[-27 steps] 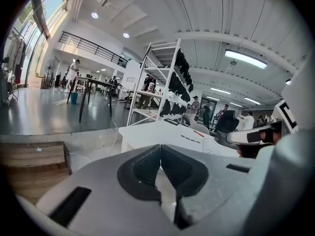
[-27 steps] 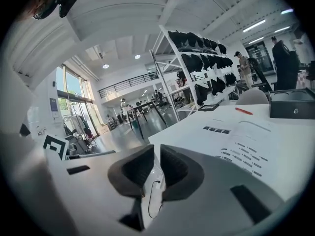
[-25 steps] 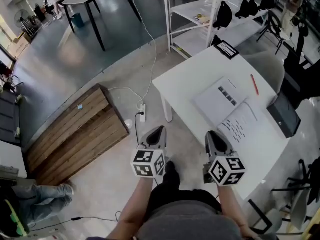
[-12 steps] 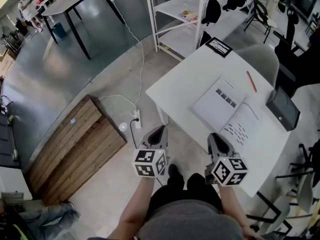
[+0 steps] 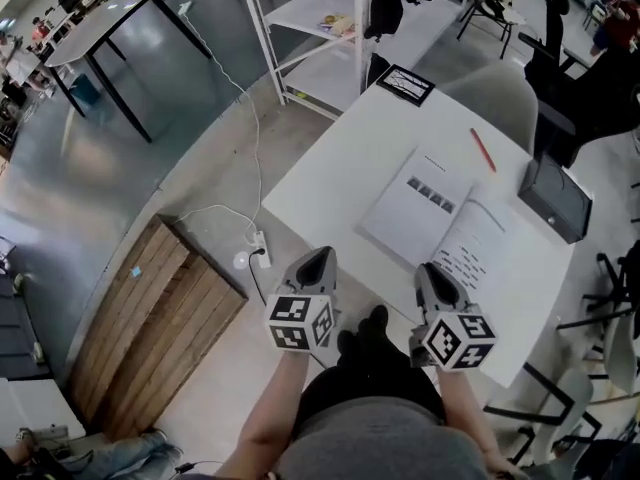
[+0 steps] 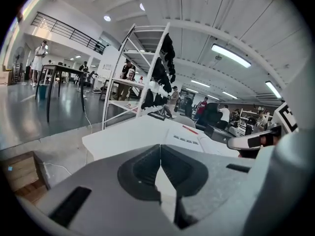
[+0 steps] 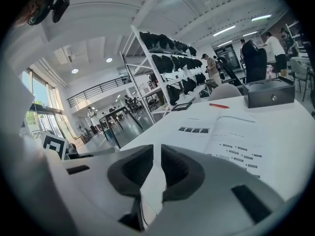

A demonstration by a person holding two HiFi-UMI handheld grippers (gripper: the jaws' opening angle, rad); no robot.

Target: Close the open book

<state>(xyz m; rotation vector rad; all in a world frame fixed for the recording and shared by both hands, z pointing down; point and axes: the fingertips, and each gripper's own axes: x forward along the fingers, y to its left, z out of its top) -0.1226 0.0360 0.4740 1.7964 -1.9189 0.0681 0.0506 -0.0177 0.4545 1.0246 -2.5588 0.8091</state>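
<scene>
The open book (image 5: 445, 218) lies flat on the white table (image 5: 340, 158), its printed pages facing up. Both grippers hang in front of the table's near edge, short of the book. My left gripper (image 5: 320, 256) is off the near left side of the table; its tips meet with nothing between them (image 6: 160, 149). My right gripper (image 5: 428, 270) points at the book's near page (image 7: 231, 134). Its jaws stand a narrow slit apart and hold nothing (image 7: 156, 149). The book (image 6: 189, 140) also shows in the left gripper view, ahead and to the right.
A red pen (image 5: 482, 150) lies past the book and a black box (image 5: 555, 200) sits at its right. A black-framed card (image 5: 405, 84) rests at the far corner. A grey chair (image 5: 495, 93), white shelving (image 5: 320, 28), a wooden pallet (image 5: 160, 318) and a power strip (image 5: 258, 248) surround the table.
The table and book have drawn closer and more central in the head view. Both grippers have come forward to the table's near edge, both still empty.
</scene>
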